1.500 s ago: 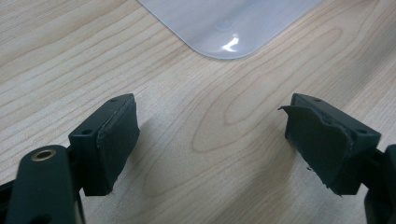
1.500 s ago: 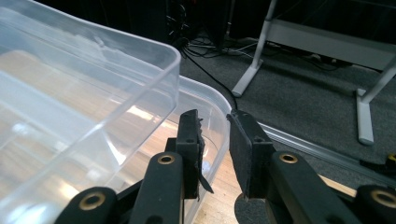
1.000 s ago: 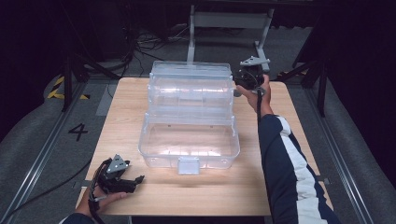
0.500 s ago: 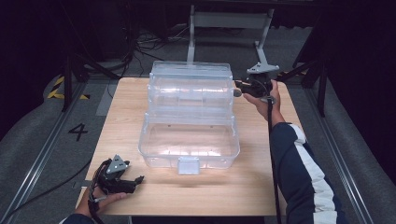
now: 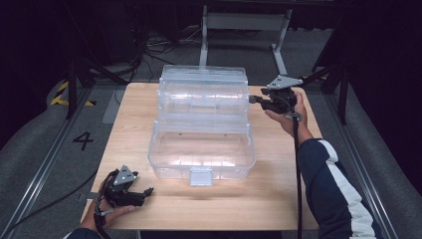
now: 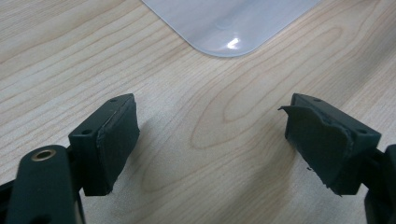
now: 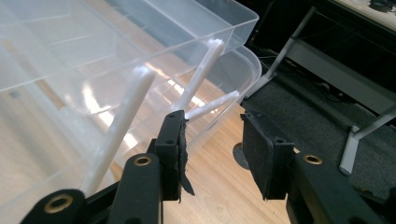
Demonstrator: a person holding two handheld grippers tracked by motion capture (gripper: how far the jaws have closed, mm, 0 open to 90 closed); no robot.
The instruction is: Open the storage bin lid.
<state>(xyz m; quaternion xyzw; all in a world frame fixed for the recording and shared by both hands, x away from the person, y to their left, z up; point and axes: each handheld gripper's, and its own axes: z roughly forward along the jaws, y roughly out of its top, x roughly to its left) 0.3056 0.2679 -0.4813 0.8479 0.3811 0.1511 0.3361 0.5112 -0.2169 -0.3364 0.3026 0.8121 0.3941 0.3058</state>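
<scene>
— Where is everything?
— The clear tiered box [image 5: 201, 124] stands open mid-table [image 5: 278, 199]. My right gripper [image 7: 212, 154] is half open and empty, beside its white link arms [image 7: 198, 77].
— And the left?
— The left gripper [image 6: 210, 144] rests wide open, empty (near the front corner). I should approach one arm squarely, slowly.

Clear tiered box [image 5: 201, 124] on wooden table [image 5: 278, 199]

You have one clear plastic tiered organiser box [image 5: 201, 124] on one wooden table [image 5: 278, 199]. You hold two grippers: the left gripper [image 5: 148, 191] and the right gripper [image 5: 251, 99]. In the right gripper view, three white hinge arms [image 7: 122, 122] link the box's trays.
</scene>
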